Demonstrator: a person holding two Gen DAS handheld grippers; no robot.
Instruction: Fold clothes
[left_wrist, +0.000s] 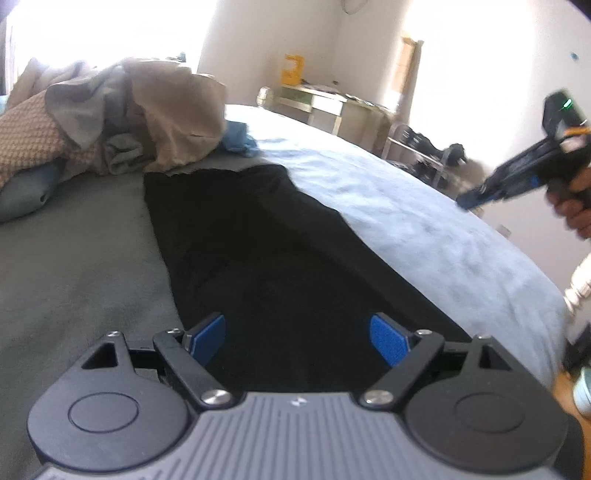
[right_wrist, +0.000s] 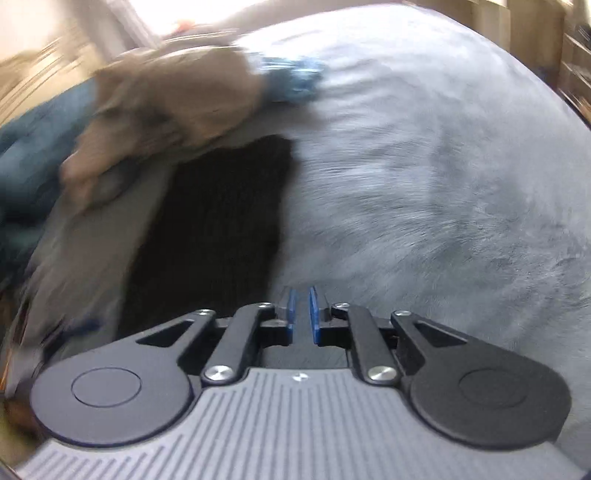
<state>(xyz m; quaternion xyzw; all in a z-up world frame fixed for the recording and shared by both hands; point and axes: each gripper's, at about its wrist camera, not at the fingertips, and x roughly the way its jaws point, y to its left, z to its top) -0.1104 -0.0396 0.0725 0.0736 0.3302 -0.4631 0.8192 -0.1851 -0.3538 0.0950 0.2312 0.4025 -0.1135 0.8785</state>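
A: Where's the garment?
B: I see the black garment (left_wrist: 280, 251) flat at centre frame on the bed (left_wrist: 424, 229); my left hand-held gripper (left_wrist: 297, 341) hangs wide over it, empty.
A: The right?
B: My right hand-held gripper (right_wrist: 302, 314) is barely parted (nothing between); clothes pile (left_wrist: 122, 110) upper left.

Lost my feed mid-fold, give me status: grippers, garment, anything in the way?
Left gripper open, empty, above black garment. Right gripper barely parted, nothing between fingers. Garment flat on bed. Unfolded clothes pile at its far end.
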